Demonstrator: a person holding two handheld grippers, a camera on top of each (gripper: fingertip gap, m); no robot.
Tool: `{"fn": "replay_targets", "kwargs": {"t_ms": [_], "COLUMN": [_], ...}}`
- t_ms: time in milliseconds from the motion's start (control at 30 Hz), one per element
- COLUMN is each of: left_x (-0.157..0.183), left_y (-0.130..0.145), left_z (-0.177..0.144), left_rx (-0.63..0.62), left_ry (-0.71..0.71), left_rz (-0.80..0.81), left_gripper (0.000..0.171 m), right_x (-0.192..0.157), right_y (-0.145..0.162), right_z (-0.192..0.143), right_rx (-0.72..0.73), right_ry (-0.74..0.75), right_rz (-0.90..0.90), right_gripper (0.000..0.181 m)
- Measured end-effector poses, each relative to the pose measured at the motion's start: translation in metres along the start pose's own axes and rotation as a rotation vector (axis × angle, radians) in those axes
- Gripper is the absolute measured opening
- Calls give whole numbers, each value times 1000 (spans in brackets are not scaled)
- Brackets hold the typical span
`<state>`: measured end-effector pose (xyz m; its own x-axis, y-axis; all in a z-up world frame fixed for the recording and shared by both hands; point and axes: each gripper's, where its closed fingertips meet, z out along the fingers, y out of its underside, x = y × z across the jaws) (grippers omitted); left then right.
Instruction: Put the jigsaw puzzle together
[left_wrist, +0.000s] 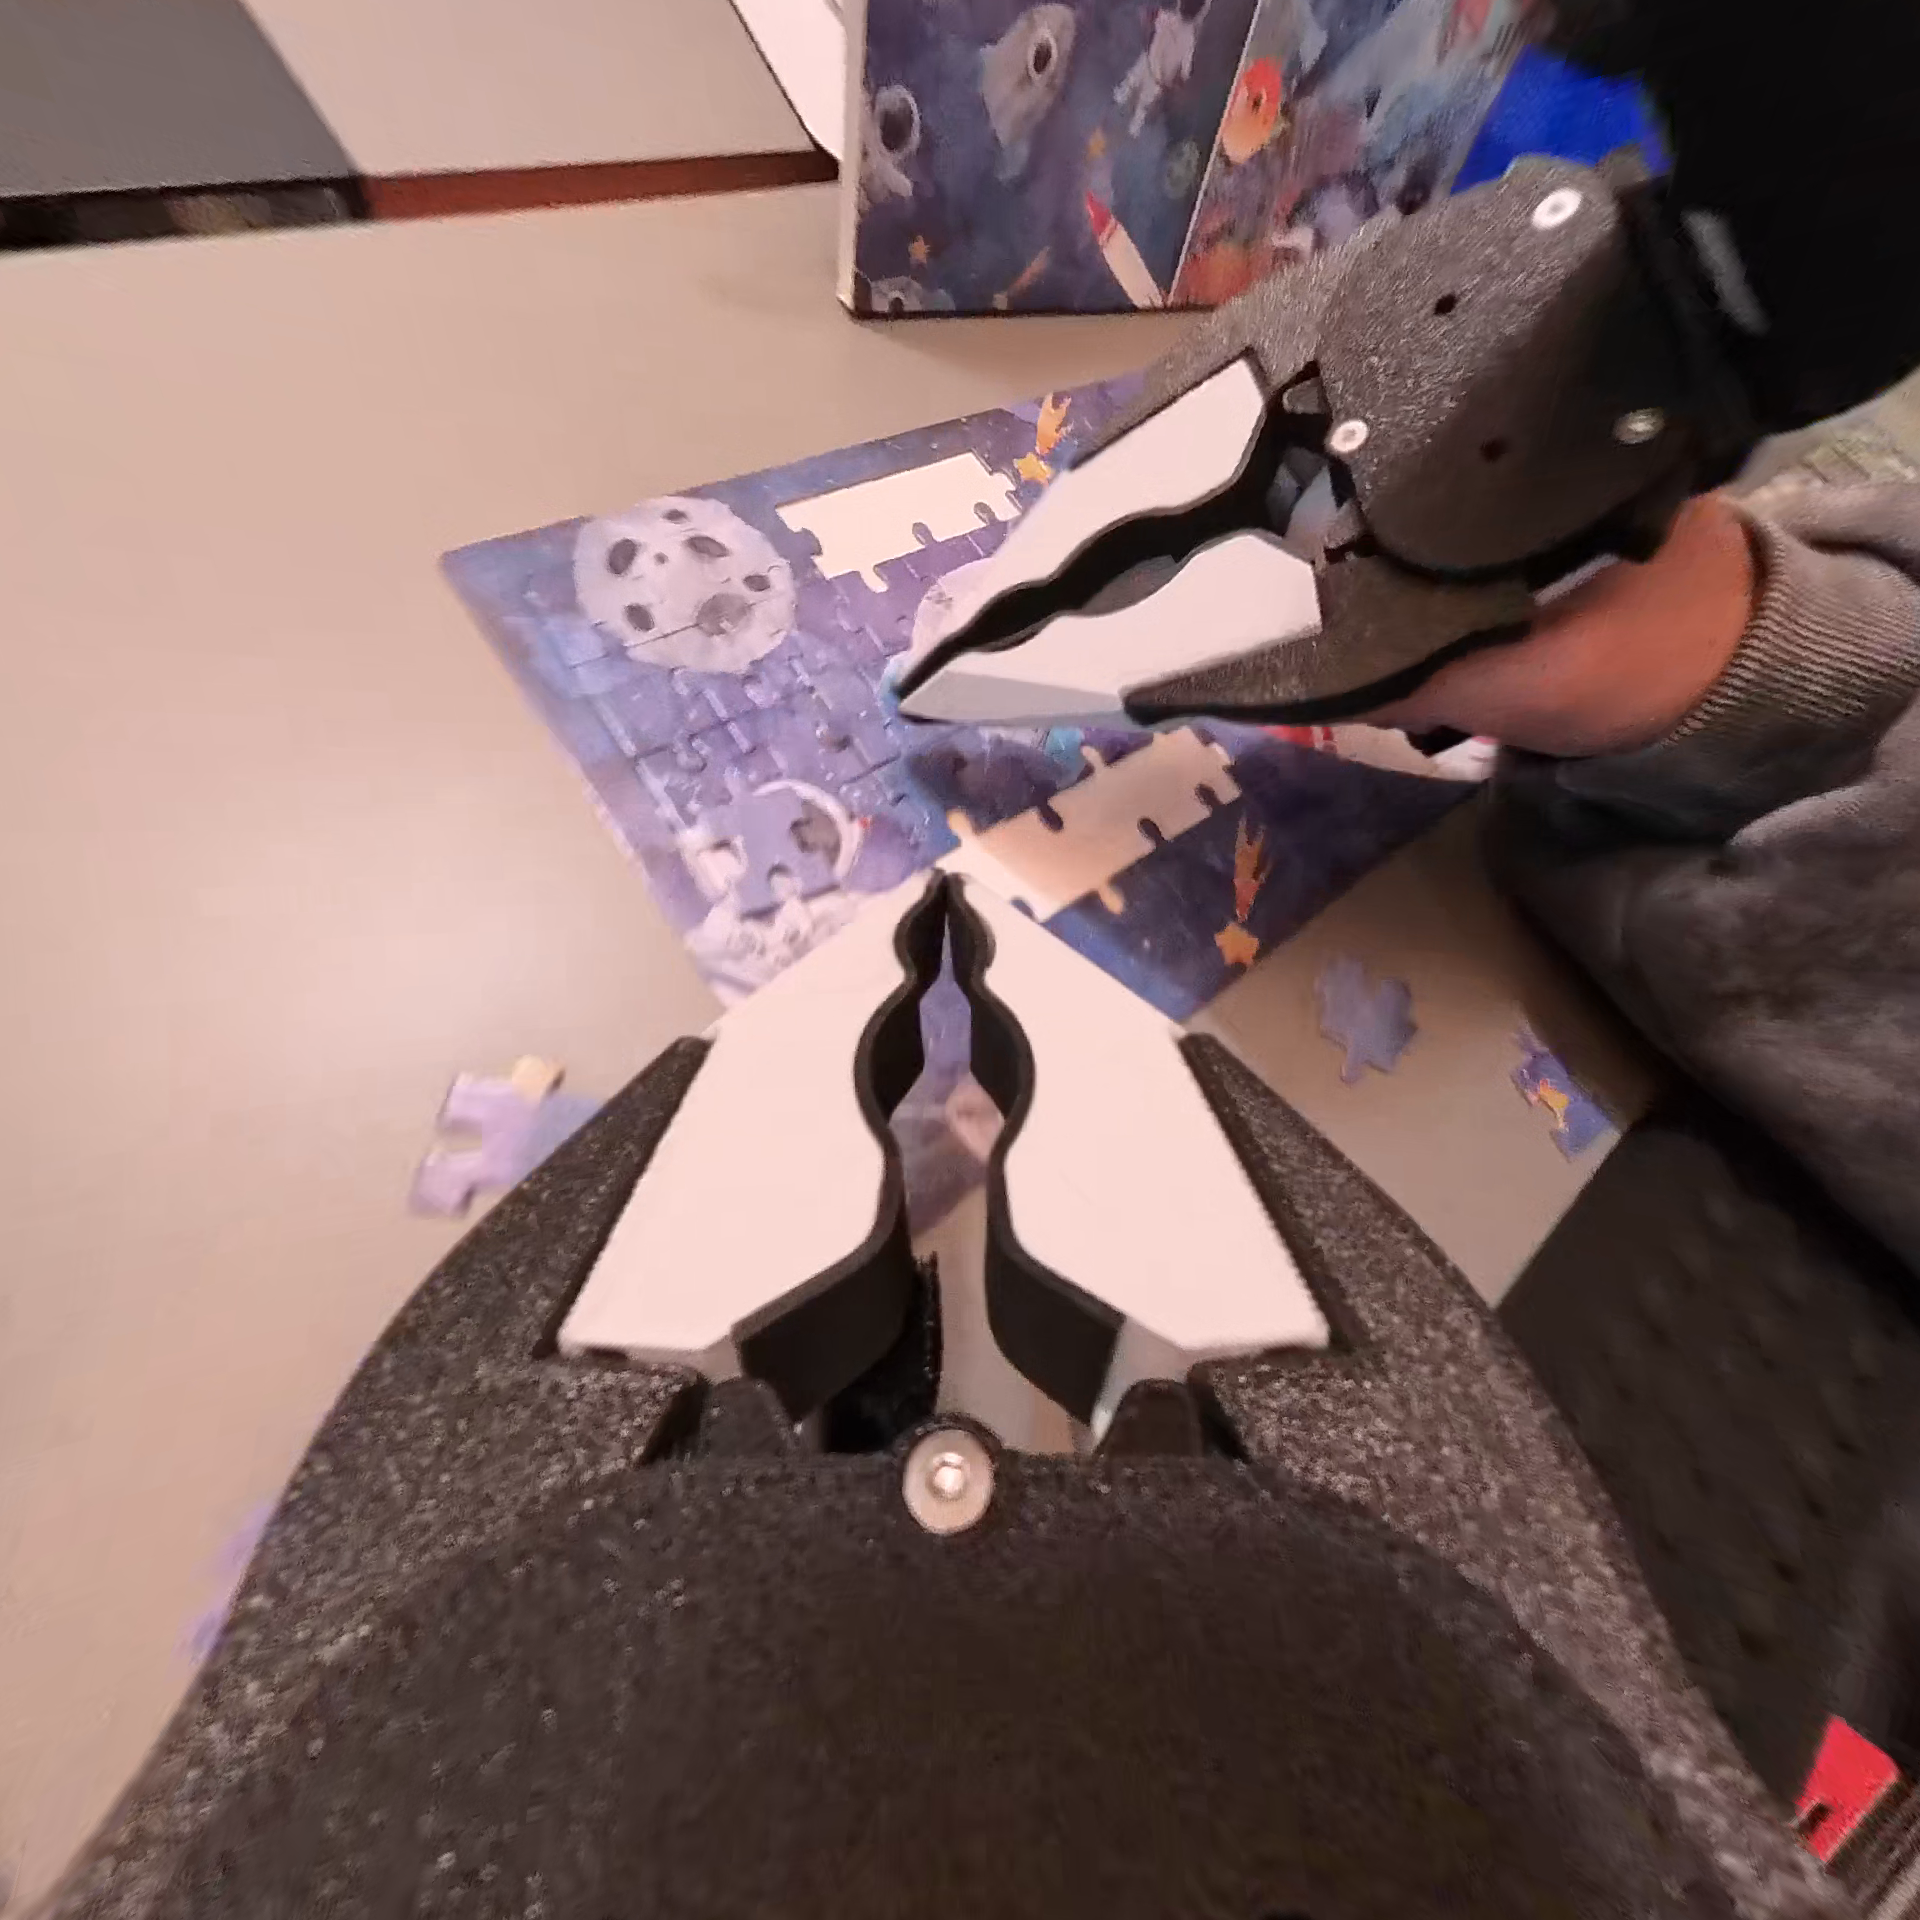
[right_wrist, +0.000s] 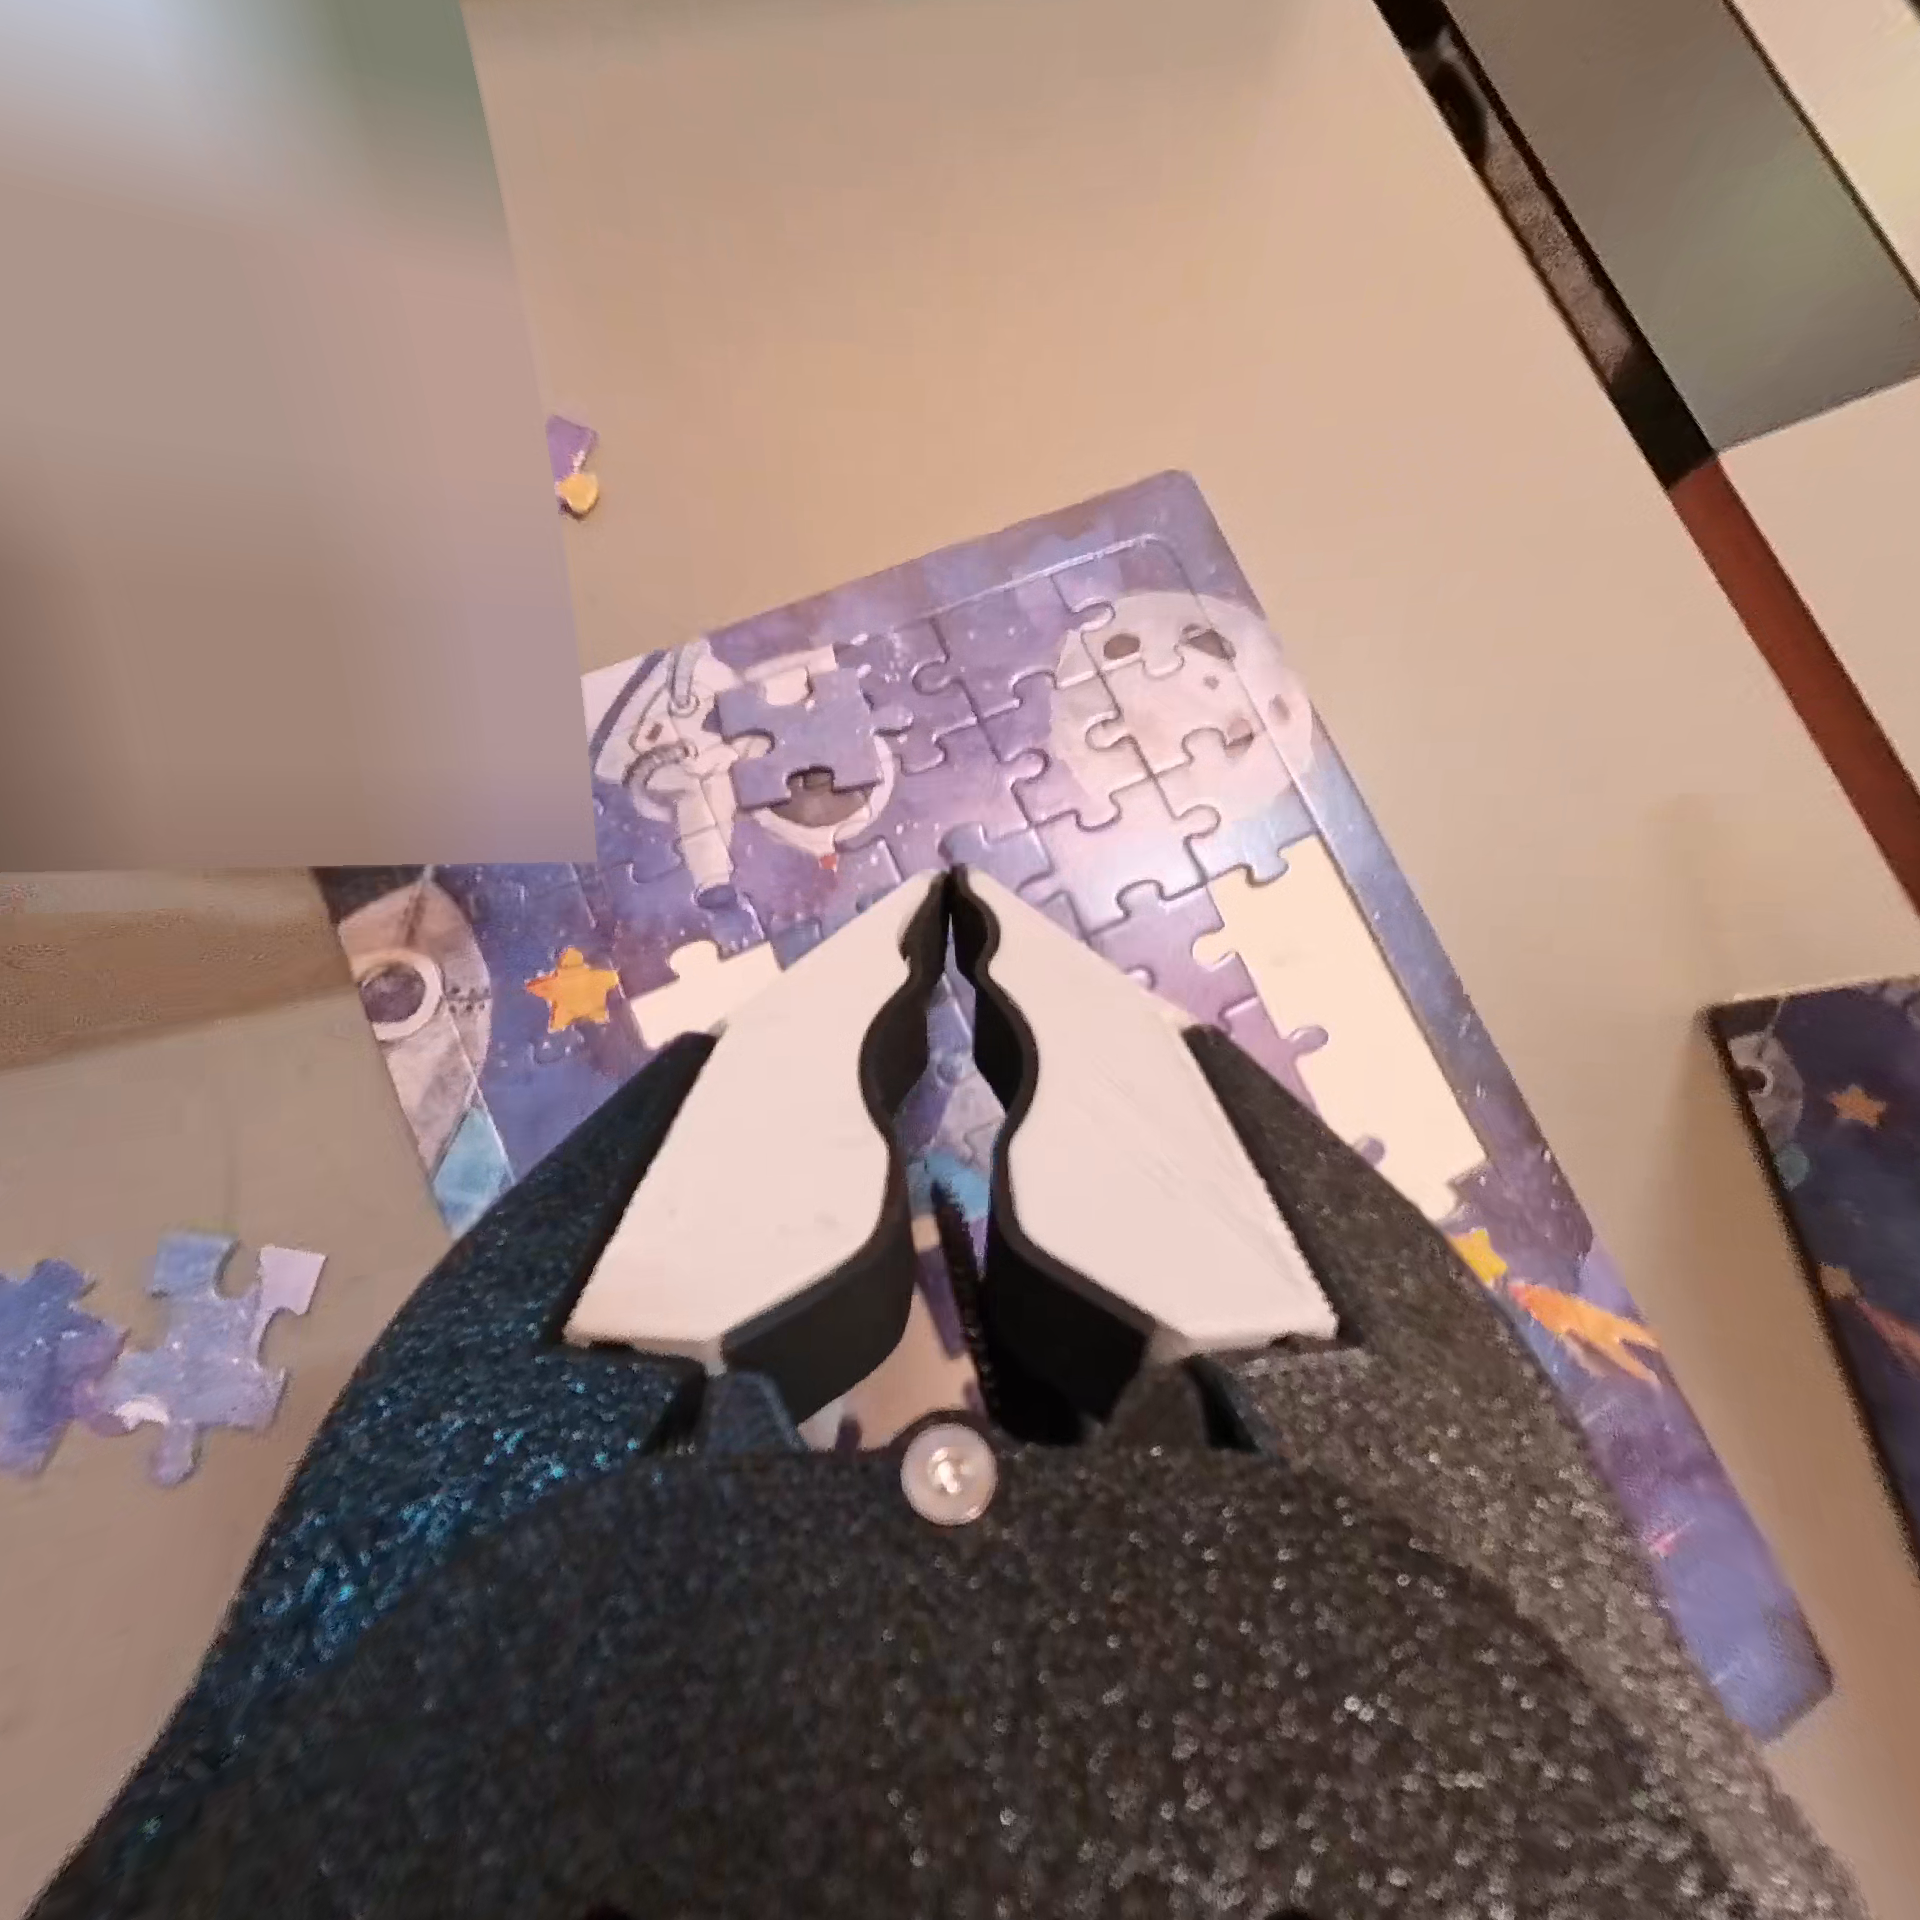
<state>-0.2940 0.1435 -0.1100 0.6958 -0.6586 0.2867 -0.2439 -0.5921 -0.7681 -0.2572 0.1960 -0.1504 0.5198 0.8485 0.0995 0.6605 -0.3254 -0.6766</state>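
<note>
The space-themed jigsaw puzzle (left_wrist: 675, 675) lies in its frame on the beige table, with two white empty patches (left_wrist: 894, 509) (left_wrist: 1101, 821). A purple loose piece (left_wrist: 769, 831) lies askew on top of the astronaut picture, not seated; it also shows in the right wrist view (right_wrist: 800, 748). My left gripper (left_wrist: 945, 883) is shut, its tips over the puzzle's near edge, with nothing seen between them. My right gripper (right_wrist: 951, 878) is shut, tips down on the assembled middle of the puzzle (right_wrist: 1091, 790); the left wrist view shows it (left_wrist: 904, 707) coming in from the right.
The puzzle box (left_wrist: 1039, 156) stands behind the puzzle, and shows at the right edge of the right wrist view (right_wrist: 1829, 1143). Loose pieces lie on the table (left_wrist: 488, 1132) (left_wrist: 1361, 1018) (left_wrist: 1558, 1101) (right_wrist: 197, 1351) (right_wrist: 577, 468). A person's hand and grey sleeve (left_wrist: 1662, 831) hold the right gripper. There is about 8 cm between the tips of the two grippers. My right gripper's tips are some 4 cm from the puzzle (right_wrist: 1091, 790). It is also in sight in the left wrist view (left_wrist: 778, 645). Between my right fingertips and the purple loose piece (left_wrist: 769, 831) there is roughly 5 cm. The right camera catches it too, in the right wrist view (right_wrist: 827, 738).
</note>
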Motion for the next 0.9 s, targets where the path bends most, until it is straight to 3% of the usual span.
{"fn": "replay_targets", "kwargs": {"t_ms": [100, 300, 500, 600, 733, 900], "left_x": [0, -2, -4, -12, -15, -13], "left_y": [-6, 16, 14, -1, -5, 10], "left_z": [36, 78, 68, 62, 69, 82], "left_rx": [-44, -135, -133, -76, -102, -164], "left_ry": [16, -12, -28, -29, -31, -23], "left_rz": [-79, -191, -173, -198, -137, -161], "left_gripper": [0, 0, 0, 0, 0, 0], "right_x": [3, 2, 13, 14, -4, -13], "right_y": [-8, 6, -6, 6, 20, 27], "right_z": [8, 22, -1, -7, -5, 2], "right_rx": [1, -15, 99, 63, 10, -7], "right_ry": [-35, -76, -132, -129, -182, -205], "right_rz": [1, 46, 158, 132, 95, 70], "right_gripper": [0, 0, 0, 0, 0, 0]}}
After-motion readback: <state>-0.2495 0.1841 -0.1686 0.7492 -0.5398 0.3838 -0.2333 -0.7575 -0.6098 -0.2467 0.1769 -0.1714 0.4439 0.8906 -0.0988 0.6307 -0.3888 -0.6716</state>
